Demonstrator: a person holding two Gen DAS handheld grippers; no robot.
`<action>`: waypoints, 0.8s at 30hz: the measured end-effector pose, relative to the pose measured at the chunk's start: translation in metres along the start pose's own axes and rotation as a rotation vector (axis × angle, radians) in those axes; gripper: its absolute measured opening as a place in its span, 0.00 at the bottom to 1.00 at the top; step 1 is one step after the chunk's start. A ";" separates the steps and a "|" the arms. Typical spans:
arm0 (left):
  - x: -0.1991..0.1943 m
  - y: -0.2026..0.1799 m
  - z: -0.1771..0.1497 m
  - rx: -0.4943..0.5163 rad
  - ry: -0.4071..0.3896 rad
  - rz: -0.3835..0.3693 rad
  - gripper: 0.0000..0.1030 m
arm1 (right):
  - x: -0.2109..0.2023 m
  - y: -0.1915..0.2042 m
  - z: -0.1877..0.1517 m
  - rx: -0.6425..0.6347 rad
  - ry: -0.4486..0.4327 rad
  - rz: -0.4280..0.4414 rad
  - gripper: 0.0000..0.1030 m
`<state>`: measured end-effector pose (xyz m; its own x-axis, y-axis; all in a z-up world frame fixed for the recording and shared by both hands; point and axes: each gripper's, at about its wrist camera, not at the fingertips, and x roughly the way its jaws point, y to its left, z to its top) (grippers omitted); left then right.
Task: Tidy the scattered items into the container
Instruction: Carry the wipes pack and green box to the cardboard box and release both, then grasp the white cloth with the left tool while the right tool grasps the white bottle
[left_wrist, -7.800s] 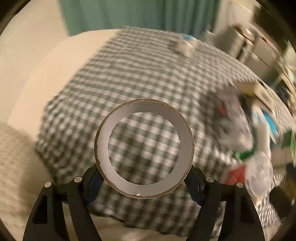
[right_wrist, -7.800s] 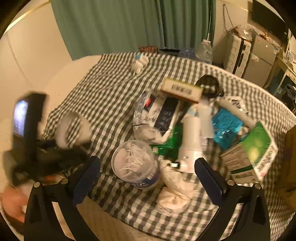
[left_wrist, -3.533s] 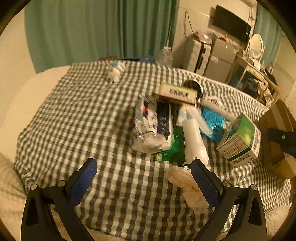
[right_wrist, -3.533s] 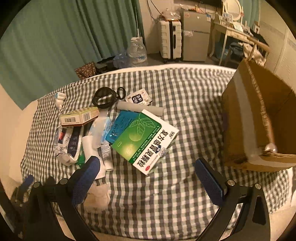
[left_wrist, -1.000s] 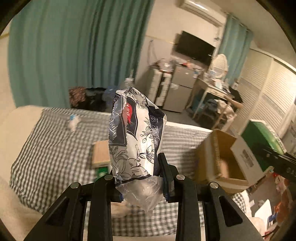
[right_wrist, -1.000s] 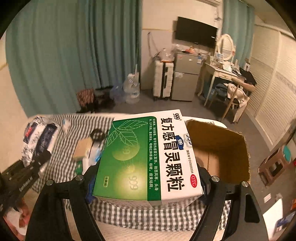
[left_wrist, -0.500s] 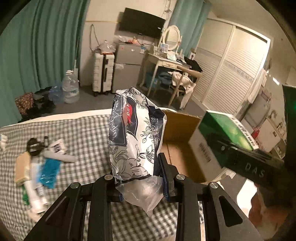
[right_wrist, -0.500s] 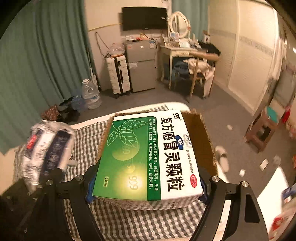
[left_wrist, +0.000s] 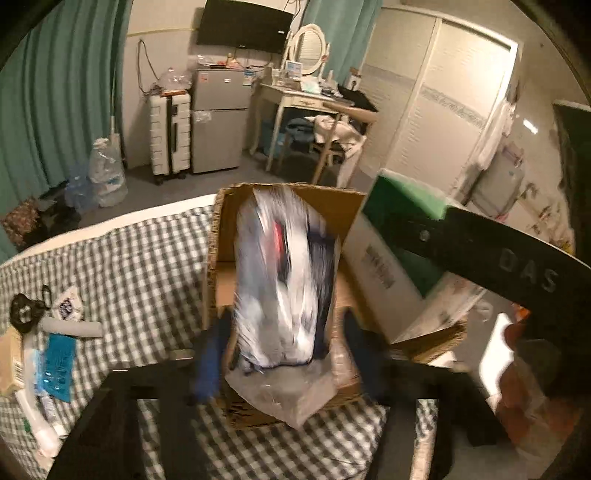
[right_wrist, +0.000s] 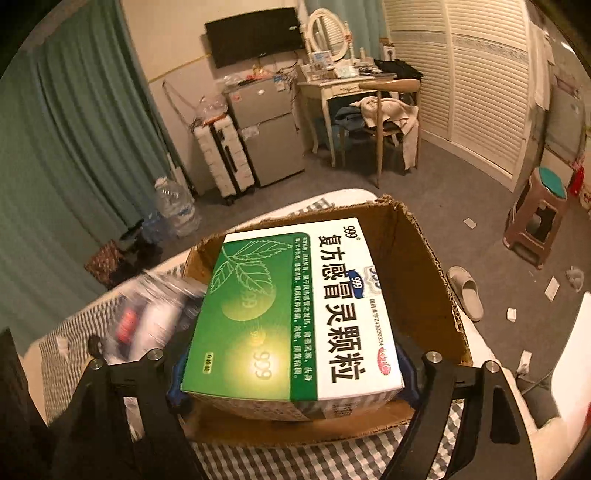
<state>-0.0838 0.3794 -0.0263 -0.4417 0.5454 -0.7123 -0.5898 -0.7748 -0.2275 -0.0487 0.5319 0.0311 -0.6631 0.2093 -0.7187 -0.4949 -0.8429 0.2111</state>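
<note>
Jaws: both pairs are opening now. Our left gripper (left_wrist: 286, 354) has its jaws spread, with the blurry packet between them but gaps showing on both sides. Our right gripper (right_wrist: 291, 373) has the green box between its jaws, and we cannot tell if the blue pads still press on it.
Bed cloth: we see the checked cloth (left_wrist: 140, 266) spread under everything.
Cardboard box: the brown cardboard box (left_wrist: 225, 243) sits open on the cloth, right in front of both grippers. In the right wrist view we look down into it (right_wrist: 417, 258).
Green box: the green and white medicine box (right_wrist: 295, 310) is over the opening of the cardboard box. In the left wrist view it (left_wrist: 391, 236) leans over the box's right side.
Packet: the white and dark wrapped packet (left_wrist: 288, 280) is over the cardboard box, very blurred. In the right wrist view it (right_wrist: 147, 317) is just left of the green box.
Small things: a grey tube (left_wrist: 74, 328), a blue pack (left_wrist: 57, 362) and a few other bits lie on the cloth, well apart from the cardboard box.
</note>
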 end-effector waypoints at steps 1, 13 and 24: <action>-0.005 0.000 0.000 -0.011 -0.018 0.010 0.95 | -0.001 0.000 0.000 0.007 -0.003 -0.004 0.88; -0.122 0.089 0.003 -0.044 -0.142 0.292 1.00 | -0.027 0.038 -0.004 -0.107 -0.038 0.012 0.91; -0.236 0.228 -0.088 -0.249 -0.196 0.599 1.00 | -0.054 0.137 -0.052 -0.293 -0.003 0.209 0.91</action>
<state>-0.0548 0.0455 0.0315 -0.7720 0.0282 -0.6350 -0.0422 -0.9991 0.0068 -0.0515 0.3799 0.0645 -0.7349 0.0184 -0.6780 -0.1667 -0.9739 0.1542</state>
